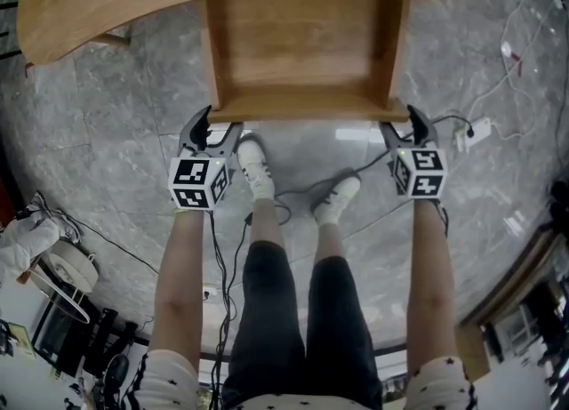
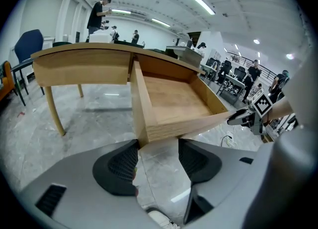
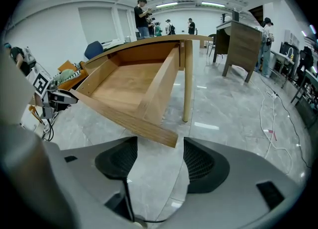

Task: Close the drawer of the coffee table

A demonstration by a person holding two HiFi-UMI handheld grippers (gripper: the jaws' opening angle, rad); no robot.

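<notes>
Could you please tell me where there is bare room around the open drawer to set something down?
The drawer has a bare wooden bottom between its walls. The grey floor left of the drawer is also free. In front of it, shoes, cables, the left gripper and the right gripper crowd the space. A plug strip and wires lie to the right.

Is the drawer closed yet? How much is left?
Nothing is done yet: the drawer sticks far out of the coffee table, empty. Right now the left gripper and right gripper sit at its two front corners, jaws open, holding nothing. Pushing the drawer all the way in is left.
</notes>
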